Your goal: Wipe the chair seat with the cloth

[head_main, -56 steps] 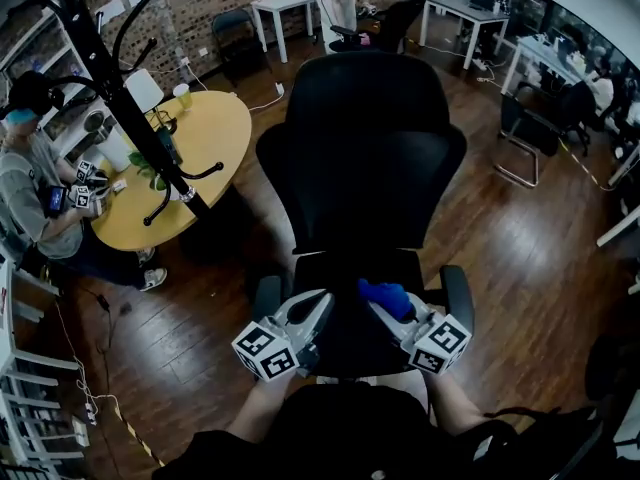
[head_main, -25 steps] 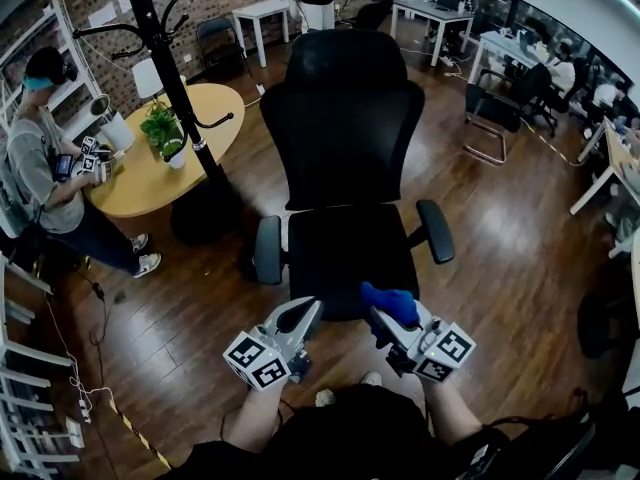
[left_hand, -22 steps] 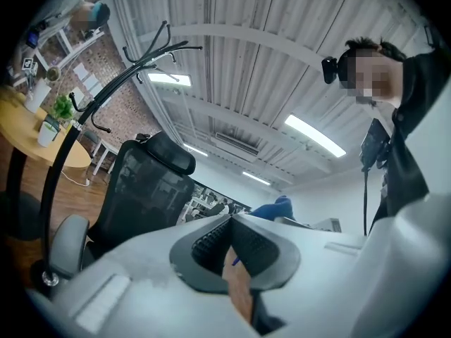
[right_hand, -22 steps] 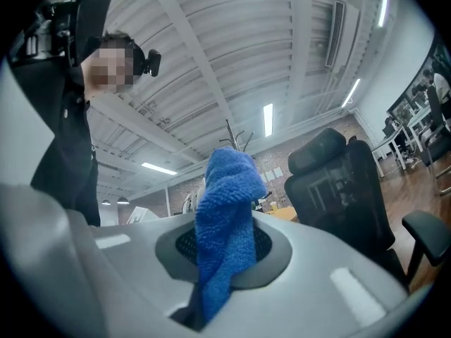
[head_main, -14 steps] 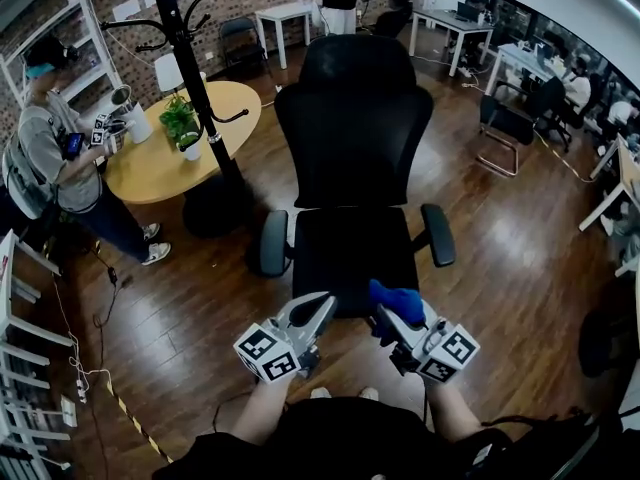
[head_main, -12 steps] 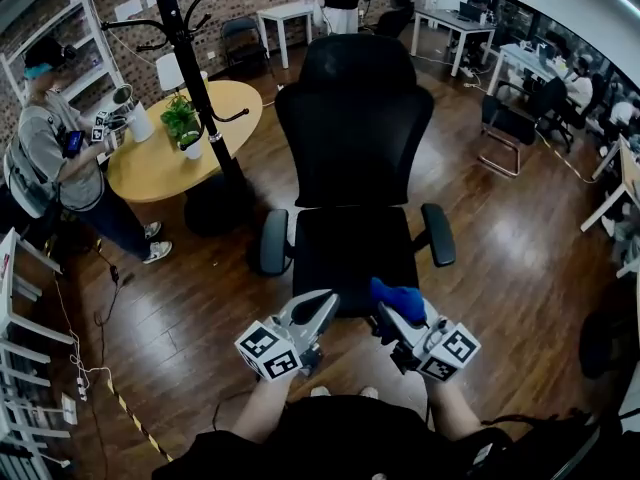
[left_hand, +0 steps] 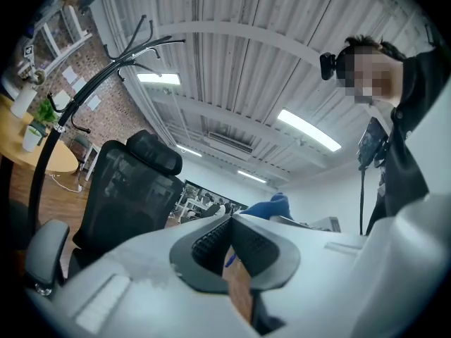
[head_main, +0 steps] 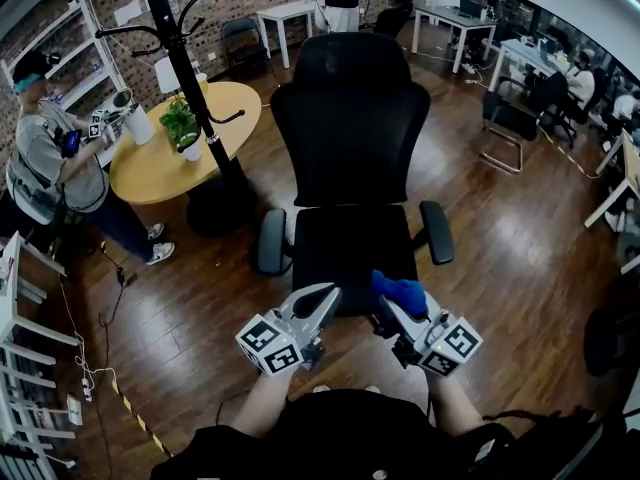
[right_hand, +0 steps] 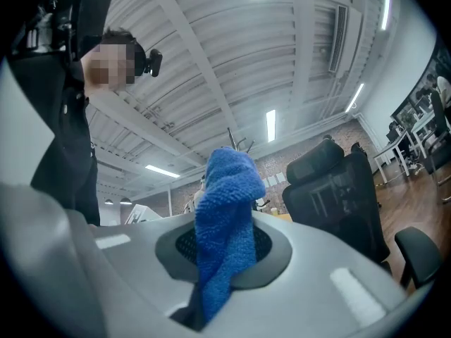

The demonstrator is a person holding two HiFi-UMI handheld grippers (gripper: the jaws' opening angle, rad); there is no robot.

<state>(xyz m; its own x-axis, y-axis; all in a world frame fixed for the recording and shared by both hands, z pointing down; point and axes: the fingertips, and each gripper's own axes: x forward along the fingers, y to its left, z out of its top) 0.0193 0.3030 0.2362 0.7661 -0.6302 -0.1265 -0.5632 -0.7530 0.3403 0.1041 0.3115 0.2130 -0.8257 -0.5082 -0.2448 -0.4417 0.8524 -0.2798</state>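
Wooden floor [head_main: 500, 258] under the chair [head_main: 350, 118]; near its seat [head_main: 350, 243], right gripper [head_main: 390, 311] fingers clamp the blue cloth [head_main: 400, 290], left gripper [head_main: 328, 296] fingers pressed together, empty.

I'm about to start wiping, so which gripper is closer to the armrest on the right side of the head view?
Right. The right gripper, holding the blue cloth, is just below that armrest; the left gripper is farther off, across the front of the seat.

Your cloth [head_main: 400, 291] is bright blue; your chair [head_main: 350, 118], black. Your left gripper [head_main: 322, 298] and right gripper [head_main: 388, 308] are pale grey with black-and-white square markers. The floor [head_main: 500, 228] is dark brown wood.
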